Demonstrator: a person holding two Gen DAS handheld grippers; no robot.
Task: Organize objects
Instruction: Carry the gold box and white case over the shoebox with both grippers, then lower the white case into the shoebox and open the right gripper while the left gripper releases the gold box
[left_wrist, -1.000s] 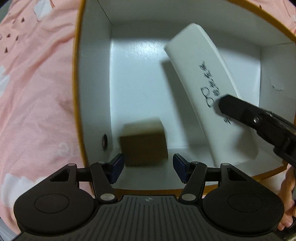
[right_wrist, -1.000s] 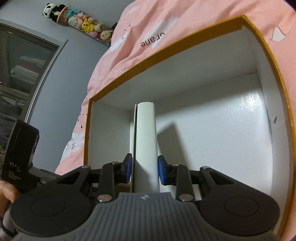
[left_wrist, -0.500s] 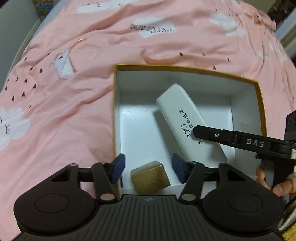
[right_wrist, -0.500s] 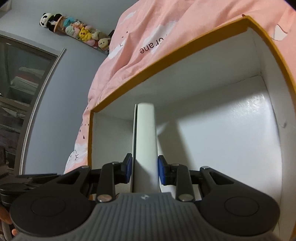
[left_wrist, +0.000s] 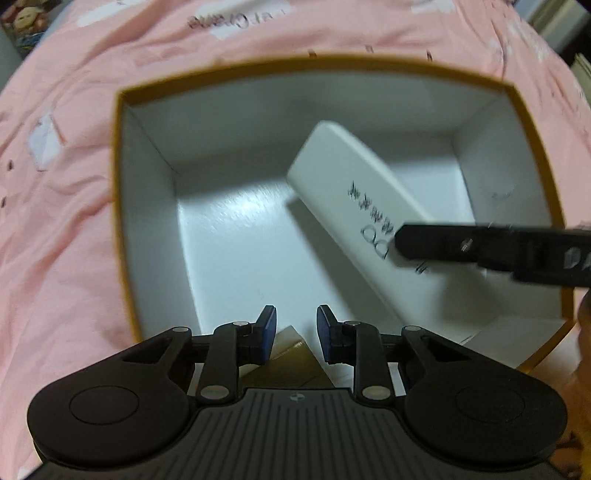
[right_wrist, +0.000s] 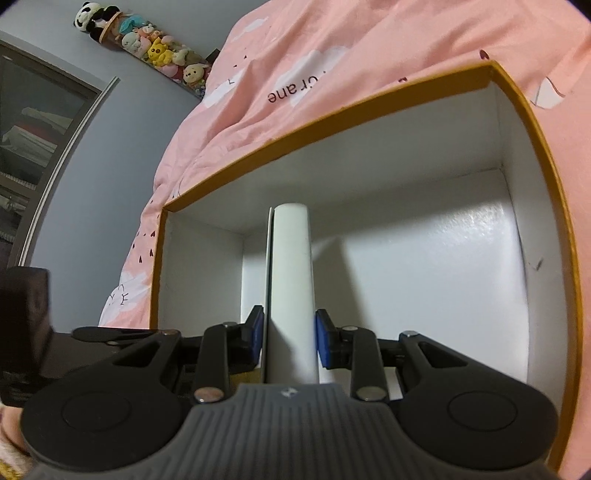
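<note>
Right now, left wrist view: left tool (left_wrist: 294, 334) at 6 o'clock, blue pads apart, nothing between them. Just past the pads, partly hidden under the tool, a small brown box (left_wrist: 291, 350) sits on the floor of the open box (left_wrist: 155, 236) near its 6 o'clock wall. Open box has white inside walls and an orange-brown rim, and lies on the pink bedsheet (left_wrist: 55, 221). Further in, at 2 o'clock, the white glasses case (left_wrist: 354, 206) lies tilted inside the open box, one end toward the far wall, the other toward the 4 o'clock corner; black print on its top face, blurred. Right tool (left_wrist: 402, 242) comes in from 3 o'clock, its black finger across the case near the print.

Right wrist view: right tool (right_wrist: 289, 341) at 6 o'clock, clamped on the white glasses case (right_wrist: 290, 280), blue pads pressed on both its sides; case runs straight away toward 12 o'clock inside the open box (right_wrist: 436, 280). Part of the left tool's black body shows at 9 o'clock. Beyond the rim, pink bedsheet (right_wrist: 295, 55) with printed lettering, then a grey wall (right_wrist: 110, 155) and a row of plush toys (right_wrist: 147, 37) at 11 o'clock.
</note>
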